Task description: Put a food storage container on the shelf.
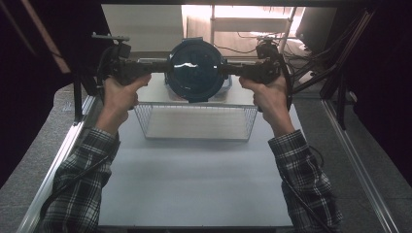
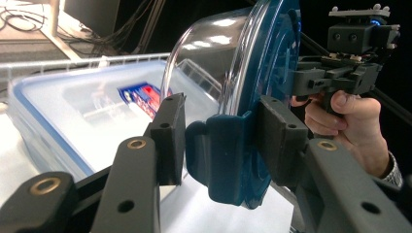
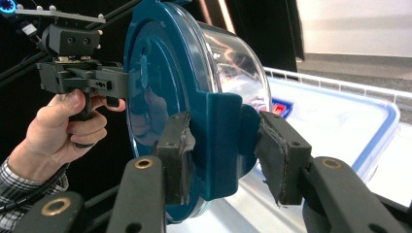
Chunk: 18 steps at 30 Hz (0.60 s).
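A round container (image 1: 195,73) with a dark blue lid and a clear bowl hangs in the air between my two grippers. It is tipped on edge, with the lid facing me. My left gripper (image 1: 167,68) is shut on the lid's left latch tab (image 2: 223,160), with one pad on each side of it. My right gripper (image 1: 224,68) is shut on the opposite latch tab (image 3: 221,141) in the same way. In the left gripper view the clear bowl (image 2: 209,53) bulges away over the box below.
Below and behind the held container lies a flat rectangular plastic box (image 2: 73,111) with a blue-rimmed lid. A wire basket (image 1: 194,121) stands on the white table (image 1: 194,184) under my hands. Metal rails run along both table sides, and cables lie at the far right.
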Tool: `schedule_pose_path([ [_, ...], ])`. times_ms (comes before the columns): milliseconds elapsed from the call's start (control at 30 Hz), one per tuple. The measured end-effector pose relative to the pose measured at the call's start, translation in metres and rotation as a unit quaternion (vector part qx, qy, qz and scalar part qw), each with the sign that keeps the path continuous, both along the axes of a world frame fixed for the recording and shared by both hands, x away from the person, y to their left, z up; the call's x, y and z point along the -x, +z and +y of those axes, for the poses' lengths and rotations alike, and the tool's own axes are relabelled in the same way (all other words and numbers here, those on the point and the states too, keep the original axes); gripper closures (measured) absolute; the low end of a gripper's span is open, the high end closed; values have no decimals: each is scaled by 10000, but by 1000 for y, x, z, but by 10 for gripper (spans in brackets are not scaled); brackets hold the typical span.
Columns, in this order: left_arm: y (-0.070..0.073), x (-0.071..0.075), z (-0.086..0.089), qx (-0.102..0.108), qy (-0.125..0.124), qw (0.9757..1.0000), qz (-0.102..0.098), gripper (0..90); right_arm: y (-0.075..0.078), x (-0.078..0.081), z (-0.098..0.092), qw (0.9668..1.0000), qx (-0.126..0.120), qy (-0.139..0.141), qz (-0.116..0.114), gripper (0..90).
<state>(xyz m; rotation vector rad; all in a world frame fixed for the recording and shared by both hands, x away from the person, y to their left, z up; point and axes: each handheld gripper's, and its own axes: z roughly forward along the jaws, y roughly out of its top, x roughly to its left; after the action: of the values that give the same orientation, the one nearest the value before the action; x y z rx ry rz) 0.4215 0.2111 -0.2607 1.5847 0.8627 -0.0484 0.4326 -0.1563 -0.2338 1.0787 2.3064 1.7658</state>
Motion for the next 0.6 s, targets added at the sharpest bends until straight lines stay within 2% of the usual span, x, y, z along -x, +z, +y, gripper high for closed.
schedule_pose_path([
  [100, 4, -7, 0, -28, 73, 10000, -7, 563, 3, -8, 2, 10000, -48, -31, -5, 569],
  [300, 3, -24, -1, -72, 206, 9997, 95, 560, -2, -26, 3, 9998, -109, -102, 151, 567],
  [433, 3, -33, -1, 11, 253, 9996, 150, 560, -5, -36, 2, 9995, -222, -144, 196, 566],
  [567, 1, -37, -1, 102, 246, 9995, 194, 560, -5, -41, 2, 9994, -232, -135, 197, 558],
  [600, 0, -38, -1, 93, 256, 9995, 134, 559, -6, -41, 2, 9995, -235, -136, 188, 555],
])
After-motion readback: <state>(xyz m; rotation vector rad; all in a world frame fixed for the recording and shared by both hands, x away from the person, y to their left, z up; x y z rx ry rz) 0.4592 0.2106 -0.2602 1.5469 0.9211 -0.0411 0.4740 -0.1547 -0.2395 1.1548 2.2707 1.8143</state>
